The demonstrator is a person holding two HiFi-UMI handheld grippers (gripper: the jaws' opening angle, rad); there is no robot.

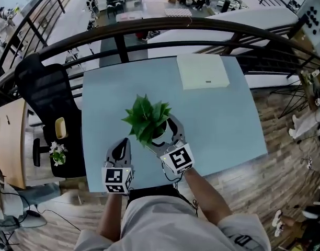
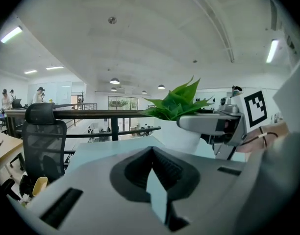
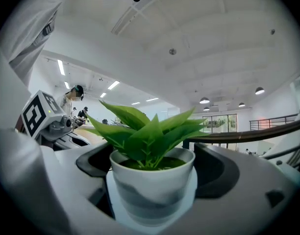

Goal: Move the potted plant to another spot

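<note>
Potted plant (image 1: 146, 118) is near the middle of the light blue counter (image 1: 223, 124), its white pot clamped between the right gripper (image 1: 161, 131) fingers, while the left gripper (image 1: 124, 144), just beside, has fingers together, empty.

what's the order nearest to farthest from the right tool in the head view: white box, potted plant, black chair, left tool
1. potted plant: between the jaws of the right tool.
2. left tool: just to its left, near the front edge of the table.
3. white box: at the table's far edge.
4. black chair: beyond the table's left side.
</note>
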